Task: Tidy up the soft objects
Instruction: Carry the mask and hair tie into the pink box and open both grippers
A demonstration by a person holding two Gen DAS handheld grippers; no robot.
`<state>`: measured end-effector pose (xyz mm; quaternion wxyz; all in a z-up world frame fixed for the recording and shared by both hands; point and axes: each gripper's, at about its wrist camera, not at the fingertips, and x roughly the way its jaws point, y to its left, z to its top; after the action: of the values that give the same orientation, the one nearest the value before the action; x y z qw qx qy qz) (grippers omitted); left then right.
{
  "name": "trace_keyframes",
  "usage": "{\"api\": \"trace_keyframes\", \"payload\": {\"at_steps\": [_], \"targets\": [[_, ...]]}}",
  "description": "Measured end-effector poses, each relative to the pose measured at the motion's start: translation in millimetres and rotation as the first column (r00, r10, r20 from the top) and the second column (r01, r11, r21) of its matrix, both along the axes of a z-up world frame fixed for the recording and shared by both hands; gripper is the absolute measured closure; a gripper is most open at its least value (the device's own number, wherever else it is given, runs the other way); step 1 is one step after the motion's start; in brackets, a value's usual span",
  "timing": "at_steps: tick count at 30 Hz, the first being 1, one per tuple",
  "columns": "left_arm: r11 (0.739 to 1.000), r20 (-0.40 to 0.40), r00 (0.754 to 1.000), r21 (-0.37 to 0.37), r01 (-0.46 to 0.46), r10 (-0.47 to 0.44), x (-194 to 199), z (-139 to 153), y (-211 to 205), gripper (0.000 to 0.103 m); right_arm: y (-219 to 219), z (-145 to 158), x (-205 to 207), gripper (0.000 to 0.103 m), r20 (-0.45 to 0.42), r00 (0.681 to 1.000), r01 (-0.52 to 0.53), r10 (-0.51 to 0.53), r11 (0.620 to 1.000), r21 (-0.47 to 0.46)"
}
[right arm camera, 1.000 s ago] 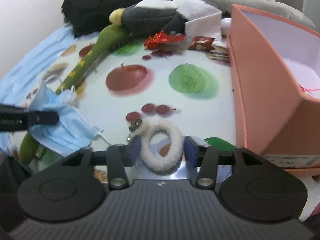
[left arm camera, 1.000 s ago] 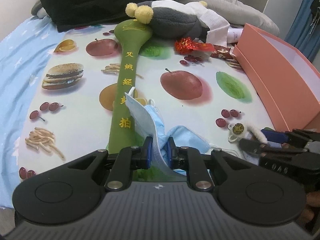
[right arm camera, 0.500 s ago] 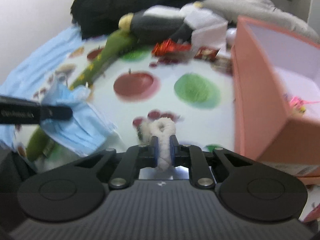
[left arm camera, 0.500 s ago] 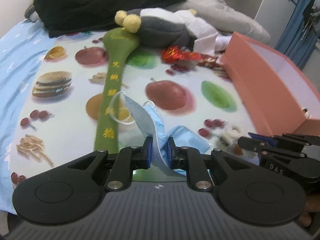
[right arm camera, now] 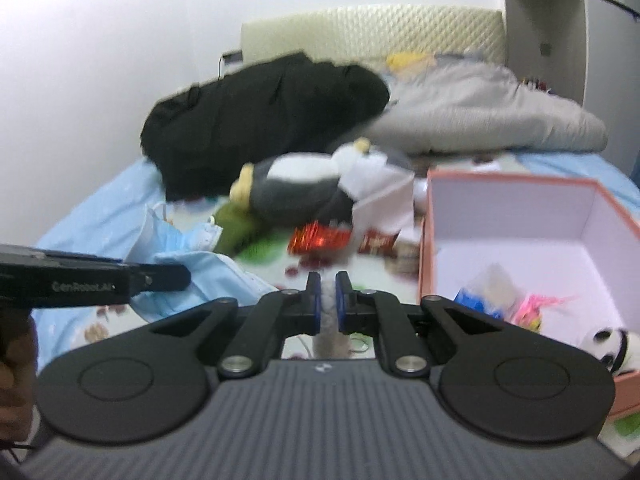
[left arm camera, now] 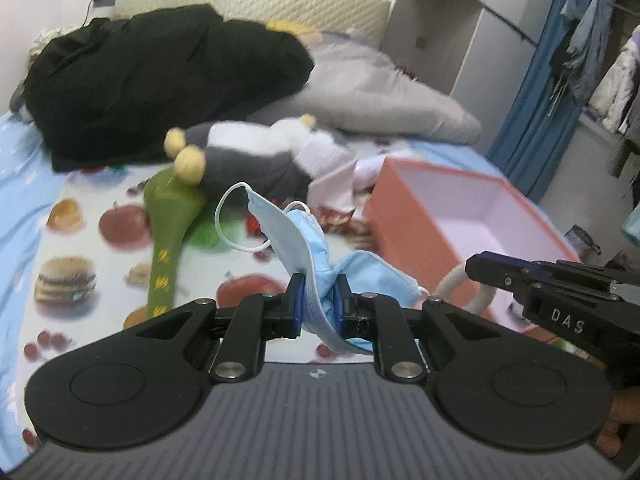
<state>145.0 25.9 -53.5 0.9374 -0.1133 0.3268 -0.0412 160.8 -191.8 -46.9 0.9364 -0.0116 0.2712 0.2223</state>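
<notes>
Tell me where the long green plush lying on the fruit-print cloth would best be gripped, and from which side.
Probably the narrow stem of the green plush, below its wide rounded head by the yellow pompoms. It lies flat and lengthwise on the fruit-print cloth, so coming from above with the fingers across the stem suits it. The head looks too broad for the tool.

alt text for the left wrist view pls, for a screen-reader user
The left gripper is shut on a crumpled blue face mask, held above a food-print mat. Beyond lie a green plush mallet and a penguin plush; an open pink box sits right, where the right gripper holds a white fluffy ring.
</notes>
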Motion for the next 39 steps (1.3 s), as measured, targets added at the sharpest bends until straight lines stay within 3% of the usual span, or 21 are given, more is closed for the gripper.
{"api": "trace_keyframes", "payload": {"at_steps": [10, 17, 27, 34, 39], "targets": [[0.994, 0.098, 0.991, -0.055, 0.095, -0.090, 35.7, 44.3, -31.9, 0.085, -31.7, 54.8, 24.2, 0.092, 0.124, 0.990, 0.068, -0.069, 0.998, 0.015], [0.977, 0.119, 0.973, -0.063, 0.204, -0.196, 89.2, 61.4, -71.6, 0.085, -79.9, 63.2, 58.0, 0.092, 0.060, 0.991, 0.118, -0.121, 0.992, 0.050], [0.949, -0.019, 0.952, -0.087, 0.303, -0.306, 175.6, 31.6, -137.1, 0.085, -120.9, 25.5, 116.1, 0.092, -0.129, 0.977, 0.172, -0.167, 0.985, 0.023], [0.922, -0.154, 0.910, -0.081, 0.377, -0.386, 225.0, -5.0, -186.9, 0.085, -164.4, -0.7, 140.1, 0.092, -0.235, 0.933, 0.270, -0.272, 0.962, -0.038], [0.918, -0.216, 0.892, -0.067, 0.392, -0.397, 239.3, -25.8, -206.4, 0.085, -188.3, -25.4, 145.4, 0.092, -0.298, 0.897, 0.321, -0.326, 0.945, -0.065]]}}
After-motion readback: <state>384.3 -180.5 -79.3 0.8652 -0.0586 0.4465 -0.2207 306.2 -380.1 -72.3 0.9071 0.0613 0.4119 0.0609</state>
